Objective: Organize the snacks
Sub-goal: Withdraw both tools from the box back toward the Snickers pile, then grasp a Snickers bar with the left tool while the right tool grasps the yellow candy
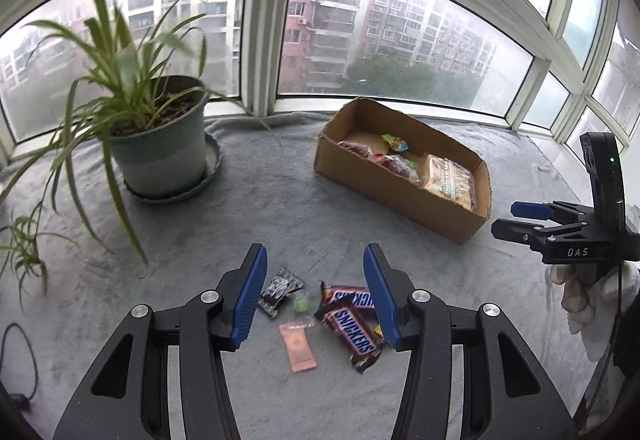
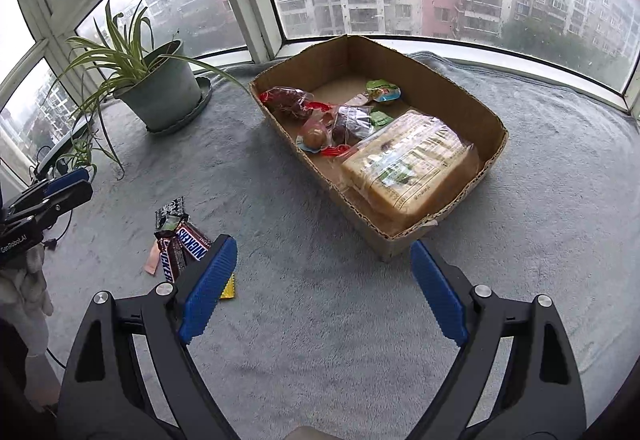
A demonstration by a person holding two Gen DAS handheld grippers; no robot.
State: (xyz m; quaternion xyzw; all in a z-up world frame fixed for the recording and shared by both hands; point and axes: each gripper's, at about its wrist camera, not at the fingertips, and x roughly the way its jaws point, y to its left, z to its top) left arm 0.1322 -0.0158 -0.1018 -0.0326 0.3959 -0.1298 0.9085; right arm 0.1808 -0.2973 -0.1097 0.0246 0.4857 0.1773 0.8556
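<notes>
An open cardboard box (image 1: 384,182) (image 2: 440,88) on the grey blanket holds a bread pack (image 2: 408,164), red-wrapped snacks (image 2: 286,102) and small candies. Loose on the blanket lie two Snickers bars (image 1: 354,324) (image 2: 182,246), a black-and-white packet (image 1: 278,290) (image 2: 170,210), a pink sachet (image 1: 298,346), a small green candy (image 1: 300,305) and a yellow packet (image 2: 228,290). My left gripper (image 1: 314,296) is open and empty, hovering over the loose snacks. My right gripper (image 2: 322,292) is open and empty, just short of the box's near corner; it also shows in the left wrist view (image 1: 506,220).
A potted spider plant (image 1: 160,136) (image 2: 160,88) on a saucer stands at the left near the windows. Window frames bound the blanket at the back and right. Cables (image 1: 20,360) lie at the left edge.
</notes>
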